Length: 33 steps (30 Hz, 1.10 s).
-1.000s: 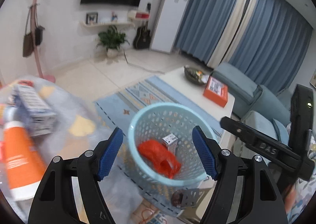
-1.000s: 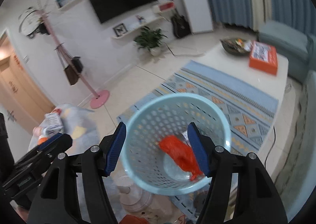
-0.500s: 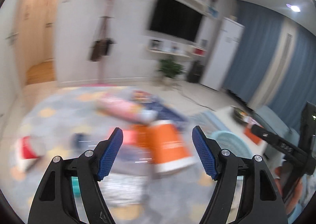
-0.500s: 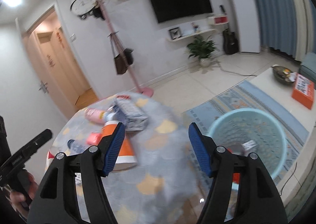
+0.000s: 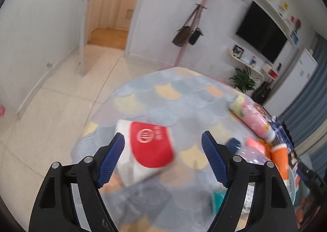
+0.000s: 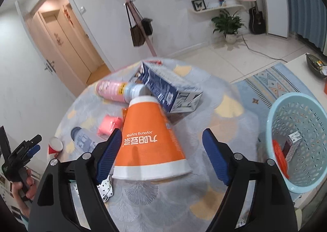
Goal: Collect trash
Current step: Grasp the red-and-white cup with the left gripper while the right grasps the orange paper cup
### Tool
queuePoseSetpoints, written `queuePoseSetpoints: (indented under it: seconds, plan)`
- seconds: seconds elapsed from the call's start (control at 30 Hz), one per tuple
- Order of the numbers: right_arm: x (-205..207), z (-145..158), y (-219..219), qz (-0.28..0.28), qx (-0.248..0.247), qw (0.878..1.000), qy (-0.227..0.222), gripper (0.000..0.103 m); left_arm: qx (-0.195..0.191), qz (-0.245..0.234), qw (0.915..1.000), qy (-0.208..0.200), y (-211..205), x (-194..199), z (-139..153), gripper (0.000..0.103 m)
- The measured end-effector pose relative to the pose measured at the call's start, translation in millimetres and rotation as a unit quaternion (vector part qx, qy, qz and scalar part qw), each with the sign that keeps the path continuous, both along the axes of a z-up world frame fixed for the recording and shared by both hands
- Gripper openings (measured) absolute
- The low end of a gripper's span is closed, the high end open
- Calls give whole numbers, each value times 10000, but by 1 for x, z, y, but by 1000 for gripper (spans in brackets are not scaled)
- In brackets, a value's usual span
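Observation:
My left gripper (image 5: 163,160) is open and empty, just above a red and white paper cup (image 5: 151,147) lying on its side on the round table (image 5: 163,99). My right gripper (image 6: 159,156) is open and empty, with a tipped orange and white paper cup (image 6: 149,140) lying between its fingers. Behind that cup lie a dark blue carton (image 6: 167,89), a pink bottle (image 6: 114,91), a pink wrapper (image 6: 109,125) and a clear bottle (image 6: 83,140). The light blue basket (image 6: 296,138) at the right holds an orange bag (image 6: 280,158) and a small box (image 6: 290,144).
The left gripper shows at the left edge of the right wrist view (image 6: 20,154). A red cup (image 6: 55,146) lies at the table's left rim. A pink coat stand (image 6: 139,17), a patterned rug (image 6: 271,86) and a low white table (image 6: 302,68) stand beyond.
Both grippers have swung left, away from the basket and over the table. The left one now hangs over the red and white cup, the right one over the orange cup.

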State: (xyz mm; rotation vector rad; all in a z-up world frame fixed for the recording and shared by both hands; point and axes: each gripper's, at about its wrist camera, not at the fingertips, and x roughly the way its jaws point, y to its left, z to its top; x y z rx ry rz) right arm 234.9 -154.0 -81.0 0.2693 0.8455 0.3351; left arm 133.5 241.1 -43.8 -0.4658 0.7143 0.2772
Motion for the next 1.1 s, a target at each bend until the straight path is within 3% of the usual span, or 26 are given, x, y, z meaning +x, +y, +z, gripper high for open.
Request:
queuePoseSetpoints:
  seconds: [0.1, 0.33, 0.63, 0.8, 1.1]
  plan:
    - [9, -12, 12, 81, -88, 9998, 152, 78, -236, 97, 9996, 88, 17, 0, -15, 78]
    - [24, -42, 29, 359, 32, 9974, 623, 81, -335, 17, 9986, 411, 25, 14, -49, 78]
    - [16, -41, 46, 489, -330, 9971, 482, 78, 232, -158, 9982, 536, 1, 15, -51, 76]
    - [1, -38, 41, 447, -362, 9977, 368, 73, 308, -254, 9985, 377, -10, 6, -45, 76]
    - [-24, -7, 16, 199, -193, 9996, -96, 73, 427, -638, 9963, -383, -48, -14, 2, 76]
